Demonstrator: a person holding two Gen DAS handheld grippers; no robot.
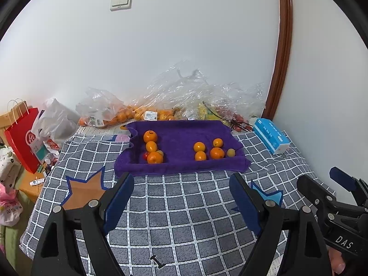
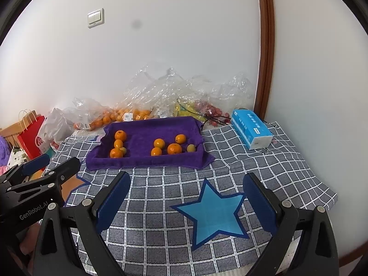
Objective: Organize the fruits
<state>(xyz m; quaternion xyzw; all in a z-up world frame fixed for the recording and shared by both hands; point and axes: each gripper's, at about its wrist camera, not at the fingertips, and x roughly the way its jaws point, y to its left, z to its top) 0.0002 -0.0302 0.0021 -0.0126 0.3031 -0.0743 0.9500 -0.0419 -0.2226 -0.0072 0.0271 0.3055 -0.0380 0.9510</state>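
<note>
On the purple towel-lined tray [image 1: 179, 138], a small red fruit [image 1: 145, 155] is mostly hidden behind its left cluster of three oranges [image 1: 151, 146], with one yellowish fruit [image 1: 160, 153] half covered. To the tray's right side lie four oranges [image 1: 208, 150] and one pale yellow-green fruit [image 1: 231, 153]. Both the left gripper [image 1: 181, 197] and right gripper [image 2: 187, 199] hover in front of the tray, fingers spread apart, grasping nothing.

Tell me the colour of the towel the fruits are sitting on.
The towel is deep purple, plain with no pattern. It shows best in the left wrist view.
</note>
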